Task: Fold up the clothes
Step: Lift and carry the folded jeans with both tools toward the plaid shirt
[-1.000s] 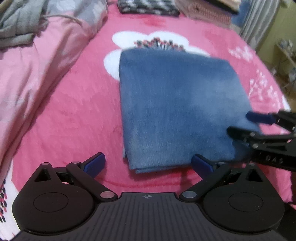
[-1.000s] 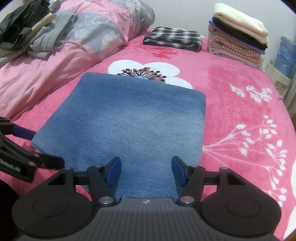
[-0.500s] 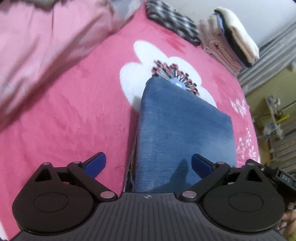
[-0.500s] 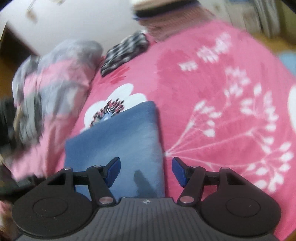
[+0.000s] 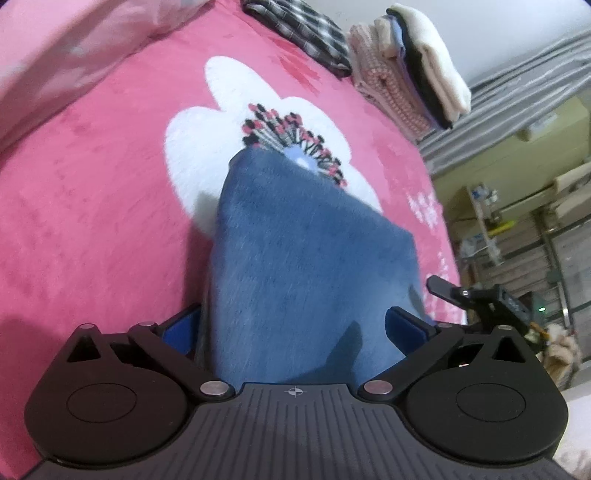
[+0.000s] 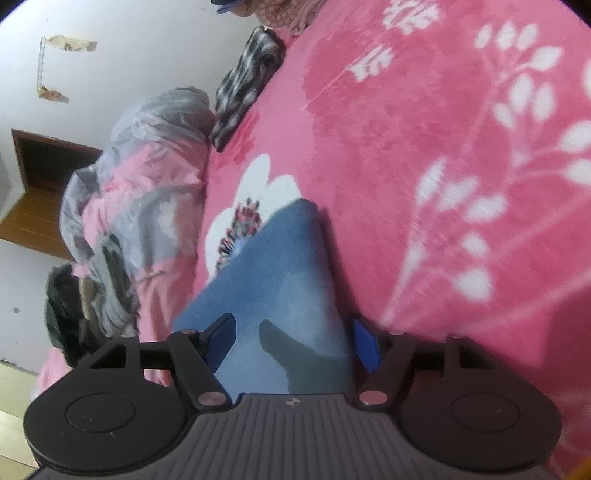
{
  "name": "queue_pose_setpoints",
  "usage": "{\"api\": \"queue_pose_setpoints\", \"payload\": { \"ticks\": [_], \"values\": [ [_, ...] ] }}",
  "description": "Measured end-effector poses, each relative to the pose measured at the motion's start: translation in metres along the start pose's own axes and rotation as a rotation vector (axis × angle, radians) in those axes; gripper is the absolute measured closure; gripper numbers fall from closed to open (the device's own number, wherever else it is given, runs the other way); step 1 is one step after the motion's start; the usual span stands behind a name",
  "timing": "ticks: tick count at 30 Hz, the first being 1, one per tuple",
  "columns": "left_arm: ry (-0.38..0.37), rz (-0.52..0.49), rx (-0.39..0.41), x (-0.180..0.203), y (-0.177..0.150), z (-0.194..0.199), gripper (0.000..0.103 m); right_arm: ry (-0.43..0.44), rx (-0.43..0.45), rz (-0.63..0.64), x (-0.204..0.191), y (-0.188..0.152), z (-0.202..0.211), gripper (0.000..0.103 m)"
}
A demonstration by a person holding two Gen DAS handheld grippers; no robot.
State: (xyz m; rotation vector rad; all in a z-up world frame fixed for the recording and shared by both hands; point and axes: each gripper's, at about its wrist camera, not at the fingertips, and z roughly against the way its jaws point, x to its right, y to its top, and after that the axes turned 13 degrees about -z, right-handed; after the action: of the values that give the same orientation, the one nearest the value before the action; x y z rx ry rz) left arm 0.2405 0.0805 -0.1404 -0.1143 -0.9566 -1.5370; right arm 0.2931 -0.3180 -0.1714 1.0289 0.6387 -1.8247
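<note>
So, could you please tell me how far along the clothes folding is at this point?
Done: a stack of folded clothes and a folded plaid garment sit at the far end of the bed. In hand: the folded blue garment, straddled at opposite edges by the left hand-held gripper and right hand-held gripper, jaws opening. Left: crumpled clothes on the quilt.

Bare pink bedspread [image 6: 424, 155] around folded denim [image 5: 295, 258], quilt heap [image 6: 140, 206] apparently bounding one side

Both wrist cameras sit low and close over the near edge of the folded blue cloth [image 5: 310, 266], looking forward and downward across the pink bedspread [image 5: 92, 184]. The left view tilts slightly; the right view is rolled strongly sideways. Both share the cloth, the white flower print [image 6: 266, 188] and the plaid garment [image 5: 299, 26].
</note>
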Motion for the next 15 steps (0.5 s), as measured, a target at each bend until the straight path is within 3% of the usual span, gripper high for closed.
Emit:
{"api": "queue_pose_setpoints", "payload": {
  "ticks": [5, 11, 15],
  "values": [
    [-0.032, -0.020, -0.006, 0.000, -0.001, -0.001, 0.000, 0.019, -0.018, 0.038, 0.000, -0.006, 0.001, 0.032],
    [-0.104, -0.029, -0.061, -0.001, -0.012, 0.004, 0.000, 0.038, -0.129, 0.026, 0.012, -0.030, 0.015, 0.033],
    [-0.153, 0.058, -0.044, -0.011, -0.004, -0.004, 0.000, 0.079, -0.156, -0.010, 0.016, -0.021, 0.008, 0.033]
  ]
}}
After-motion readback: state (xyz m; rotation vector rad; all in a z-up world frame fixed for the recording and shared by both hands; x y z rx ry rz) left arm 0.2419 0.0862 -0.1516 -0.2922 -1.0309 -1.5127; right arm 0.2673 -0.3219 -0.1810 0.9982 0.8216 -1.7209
